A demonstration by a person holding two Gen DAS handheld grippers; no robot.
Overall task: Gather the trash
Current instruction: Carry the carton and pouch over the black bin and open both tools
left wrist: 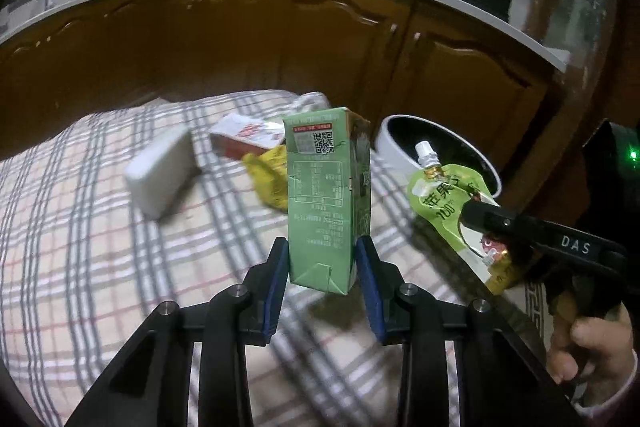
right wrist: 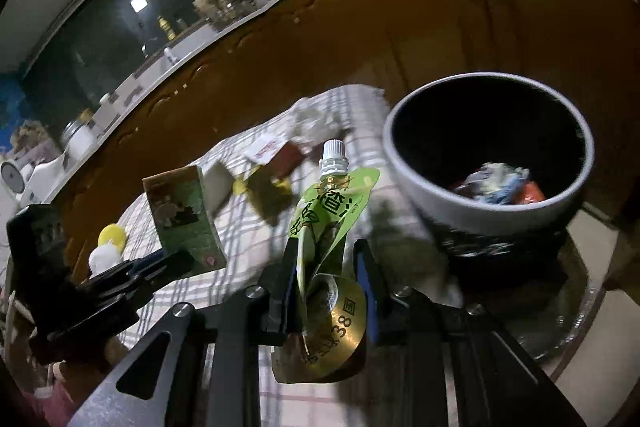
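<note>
Above cloth, hand-held grippers (left wrist: 322, 259) tilt down.

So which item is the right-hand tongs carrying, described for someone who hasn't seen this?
Start at the white-rimmed round bin at the edge of the checked tablecloth. Just left of it, the right tongs pinch a crumpled lime-green drink pouch. Unlike the boxy green carton nearby, it has a white screw cap.

Carton (left wrist: 324, 195) between the left hand-held gripper (left wrist: 323, 259) pads, above the tabletop (left wrist: 100, 267). Pouch (right wrist: 328, 247) in the right hand-held gripper (right wrist: 326, 267), to the carton's right. Bin (right wrist: 492, 203) beyond the pouch, holding trash (right wrist: 496, 183). Box (left wrist: 164, 171) lies left.
</note>
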